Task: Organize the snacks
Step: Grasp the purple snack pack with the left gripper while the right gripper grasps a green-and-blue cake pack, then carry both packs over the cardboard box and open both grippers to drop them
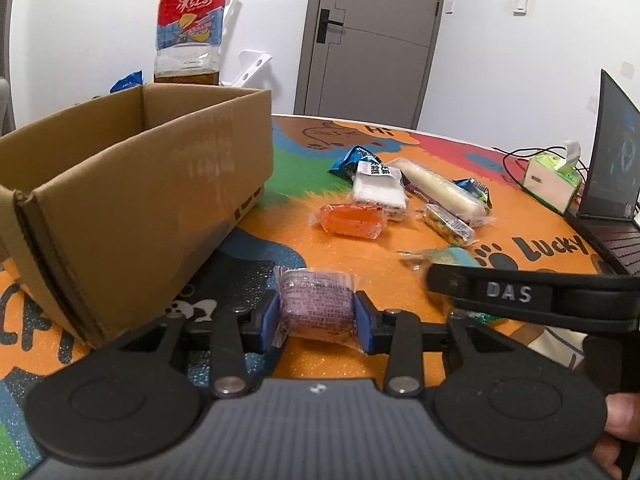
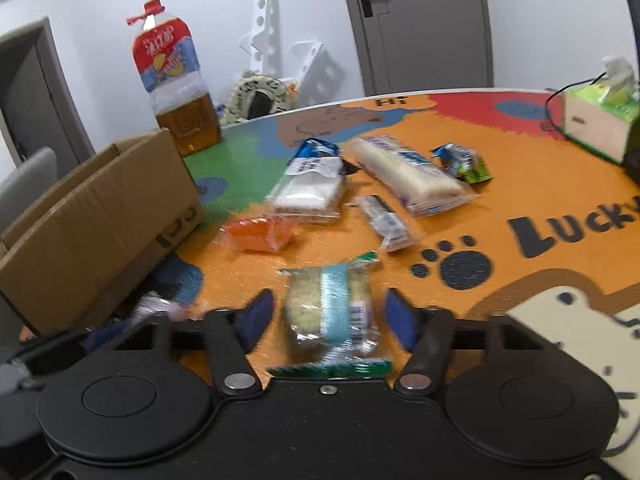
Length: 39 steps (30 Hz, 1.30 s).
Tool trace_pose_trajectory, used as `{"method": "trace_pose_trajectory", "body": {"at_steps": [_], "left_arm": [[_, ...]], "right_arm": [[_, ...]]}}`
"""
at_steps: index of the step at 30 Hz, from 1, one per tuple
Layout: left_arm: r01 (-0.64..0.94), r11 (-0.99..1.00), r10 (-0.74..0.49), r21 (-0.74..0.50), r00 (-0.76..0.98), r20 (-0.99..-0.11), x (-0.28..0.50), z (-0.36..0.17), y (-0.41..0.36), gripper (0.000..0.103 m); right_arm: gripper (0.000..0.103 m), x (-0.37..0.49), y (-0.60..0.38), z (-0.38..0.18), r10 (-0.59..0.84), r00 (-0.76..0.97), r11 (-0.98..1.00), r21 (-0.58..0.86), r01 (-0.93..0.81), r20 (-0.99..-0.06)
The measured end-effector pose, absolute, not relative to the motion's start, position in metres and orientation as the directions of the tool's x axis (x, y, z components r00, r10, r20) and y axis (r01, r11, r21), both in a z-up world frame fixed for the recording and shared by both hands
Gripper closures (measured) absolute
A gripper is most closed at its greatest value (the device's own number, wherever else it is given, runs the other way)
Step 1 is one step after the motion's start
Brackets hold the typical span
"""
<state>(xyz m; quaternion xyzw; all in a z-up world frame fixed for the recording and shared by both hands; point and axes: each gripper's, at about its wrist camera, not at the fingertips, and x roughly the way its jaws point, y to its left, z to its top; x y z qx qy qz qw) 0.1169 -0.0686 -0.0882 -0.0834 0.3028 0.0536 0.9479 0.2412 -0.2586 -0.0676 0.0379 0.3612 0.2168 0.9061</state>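
1. Cartoon-printed table [image 1: 400, 240] is spread with snacks beside a cardboard box [image 1: 132, 184];
2. purple snack [image 1: 316, 300] is clamped crosswise by the left gripper [image 1: 316, 320], held low;
3. teal snack [image 2: 332, 312] lies lengthwise between the spread, untouching fingers of the right gripper [image 2: 328, 316].

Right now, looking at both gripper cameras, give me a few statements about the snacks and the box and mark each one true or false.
1. The left gripper is shut on the purple snack packet. True.
2. The right gripper clamps the green-edged snack. False: its fingers stand apart either side.
3. The orange snack lies inside the cardboard box. False: it lies on the table mat.
4. The tea bottle stands behind the box. True.
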Motion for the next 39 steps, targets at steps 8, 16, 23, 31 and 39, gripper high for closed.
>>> {"method": "trace_pose_trajectory", "body": {"at_steps": [8, 16, 23, 31, 39], "left_arm": [[-0.138, 0.981, 0.042, -0.138, 0.840, -0.541, 0.109, -0.070, -0.067, 0.064], [-0.139, 0.976, 0.045, -0.165, 0.881, -0.472, 0.097, -0.033, -0.057, 0.064], [-0.132, 0.974, 0.046, -0.187, 0.913, -0.405, 0.079, 0.003, -0.038, 0.064], [-0.141, 0.969, 0.059, -0.205, 0.931, -0.360, 0.065, 0.028, -0.011, 0.064], [-0.166, 0.960, 0.076, -0.225, 0.929, -0.362, 0.063, 0.035, 0.029, 0.064]], "right_arm": [[0.055, 0.231, -0.273, -0.059, 0.450, 0.651, 0.891, 0.256, -0.375, -0.612], [0.055, 0.221, -0.279, -0.023, 0.483, 0.702, 0.875, 0.288, -0.388, -0.523], [0.055, 0.211, -0.273, 0.007, 0.527, 0.725, 0.849, 0.312, -0.426, -0.444], [0.055, 0.203, -0.257, 0.029, 0.569, 0.722, 0.821, 0.318, -0.474, -0.394], [0.055, 0.202, -0.221, 0.045, 0.613, 0.691, 0.790, 0.289, -0.540, -0.384]]}}
